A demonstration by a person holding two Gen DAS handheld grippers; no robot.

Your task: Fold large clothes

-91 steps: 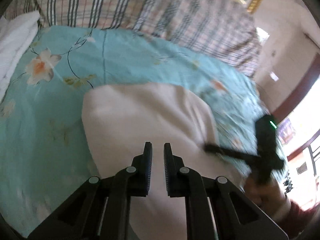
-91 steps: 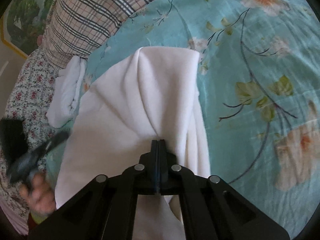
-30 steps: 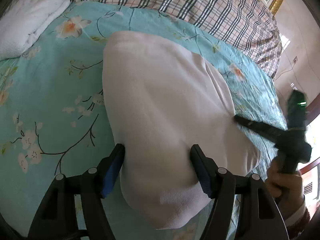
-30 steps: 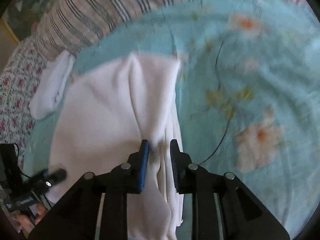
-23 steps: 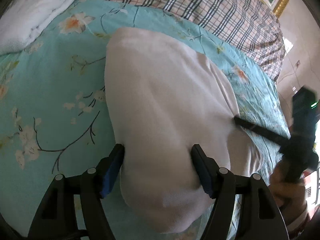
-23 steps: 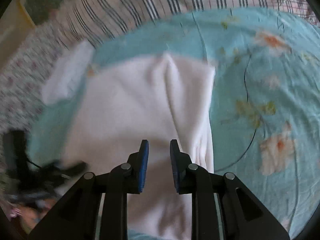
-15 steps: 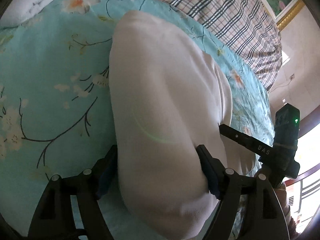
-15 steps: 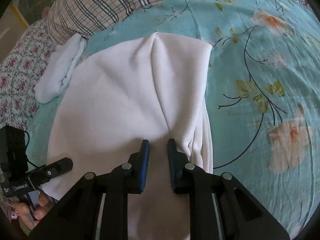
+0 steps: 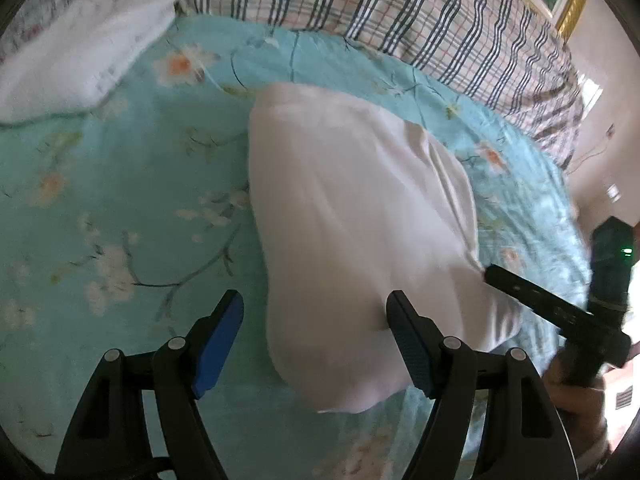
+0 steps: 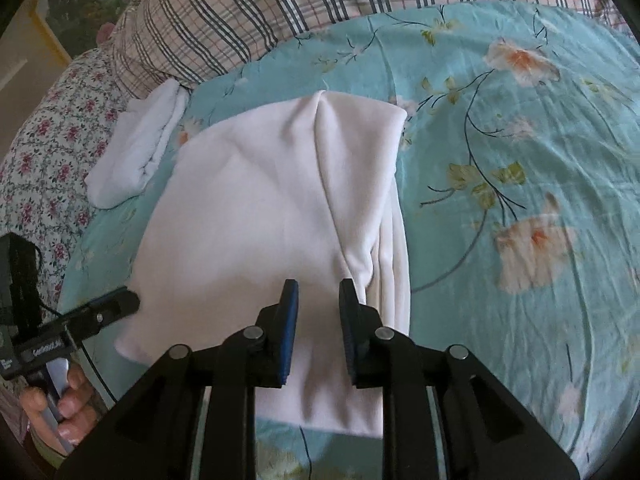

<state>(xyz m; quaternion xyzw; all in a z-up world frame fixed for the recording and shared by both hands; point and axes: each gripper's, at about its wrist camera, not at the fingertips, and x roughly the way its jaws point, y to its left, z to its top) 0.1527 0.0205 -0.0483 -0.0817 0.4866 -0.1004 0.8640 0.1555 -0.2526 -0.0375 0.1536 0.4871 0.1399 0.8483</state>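
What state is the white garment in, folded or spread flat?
Folded. The white garment lies on the floral sheet as a compact block, stacked layer edges showing along its right side; neither open gripper holds it.

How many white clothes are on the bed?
2. The big white cloth lies in the middle of the bed, between both open grippers. A smaller folded white one sits beside it near the plaid pillow. More could be hidden outside the views.
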